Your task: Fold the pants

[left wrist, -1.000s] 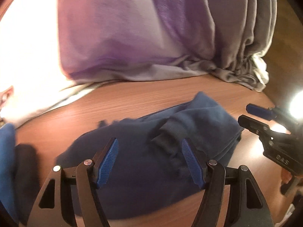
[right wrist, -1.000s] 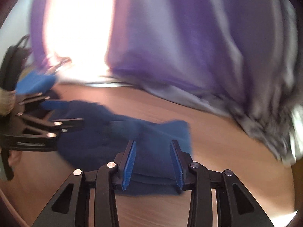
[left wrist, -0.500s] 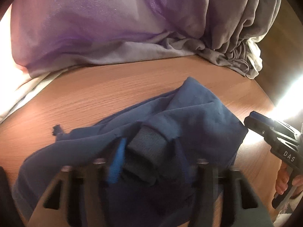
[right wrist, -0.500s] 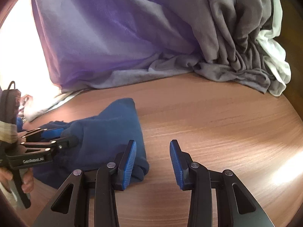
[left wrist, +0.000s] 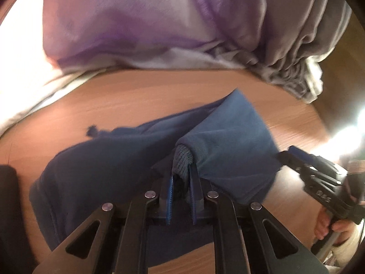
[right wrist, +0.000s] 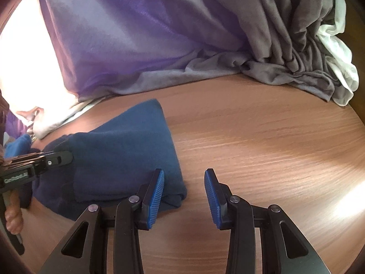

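On wood-grain table (right wrist: 262,137), soft navy pants (right wrist: 127,141), ribbed cuff pinched by left gripper (left wrist: 181,182)

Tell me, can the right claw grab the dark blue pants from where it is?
Probably yes. The right claw is open, and the dark blue fabric pants lie beside its left finger on the wooden table, with nothing between them.

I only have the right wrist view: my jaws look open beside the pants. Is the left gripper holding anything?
Observer: Yes. The left gripper is shut on a ribbed fold of the pants.
Operator: Anything left of the pants that I can't see?
Observer: A frayed dark tip of fabric pokes onto the table.
Operator: Is the right gripper touching the cloth?
Observer: From the left view the right gripper is at the pants' right edge; contact is unclear.
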### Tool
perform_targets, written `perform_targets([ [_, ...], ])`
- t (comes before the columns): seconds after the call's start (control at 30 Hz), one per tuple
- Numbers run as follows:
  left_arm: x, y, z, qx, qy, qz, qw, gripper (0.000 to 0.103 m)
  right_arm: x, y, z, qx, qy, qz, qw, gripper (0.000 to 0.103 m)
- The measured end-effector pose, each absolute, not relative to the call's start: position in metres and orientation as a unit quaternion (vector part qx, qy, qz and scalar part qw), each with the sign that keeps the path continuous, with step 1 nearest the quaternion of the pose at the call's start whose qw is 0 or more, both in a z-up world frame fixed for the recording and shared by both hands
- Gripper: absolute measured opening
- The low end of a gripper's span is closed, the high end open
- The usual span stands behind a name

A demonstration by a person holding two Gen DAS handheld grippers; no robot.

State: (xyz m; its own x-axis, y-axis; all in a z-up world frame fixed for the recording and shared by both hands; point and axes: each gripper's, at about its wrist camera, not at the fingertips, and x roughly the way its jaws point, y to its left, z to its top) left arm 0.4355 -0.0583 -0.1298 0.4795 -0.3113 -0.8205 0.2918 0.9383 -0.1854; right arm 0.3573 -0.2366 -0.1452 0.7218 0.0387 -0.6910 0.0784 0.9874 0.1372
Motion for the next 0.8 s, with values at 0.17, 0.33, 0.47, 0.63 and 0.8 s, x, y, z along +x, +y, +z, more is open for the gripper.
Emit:
perform_targets([
  [0.17, 0.438, -0.053, -0.147, -0.005, 0.491, -0.162, 0.856, 0.016, 0.356, -0.224, -0.153, 0.062, 0.385, 0.000, 0.921, 0.037],
  [0.33, 0.434, -0.055, -0.151, 0.043, 0.483, -0.142, 0.863, 0.033, 0.356, -0.225, -0.154, 0.066, 0.391, 0.002, 0.918, 0.042],
  [0.47, 0.426, -0.059, -0.143, 0.090, 0.463, -0.124, 0.873, 0.045, 0.354, -0.234, -0.146, 0.102, 0.387, -0.001, 0.916, 0.045],
  [0.63, 0.398, -0.054, -0.116, 0.114, 0.411, -0.081, 0.901, 0.056, 0.353, -0.240, -0.145, 0.128, 0.383, -0.003, 0.915, 0.045],
  [0.8, 0.385, -0.049, -0.110, 0.065, 0.409, -0.106, 0.904, 0.056, 0.352, -0.242, -0.145, 0.132, 0.380, -0.003, 0.915, 0.045],
])
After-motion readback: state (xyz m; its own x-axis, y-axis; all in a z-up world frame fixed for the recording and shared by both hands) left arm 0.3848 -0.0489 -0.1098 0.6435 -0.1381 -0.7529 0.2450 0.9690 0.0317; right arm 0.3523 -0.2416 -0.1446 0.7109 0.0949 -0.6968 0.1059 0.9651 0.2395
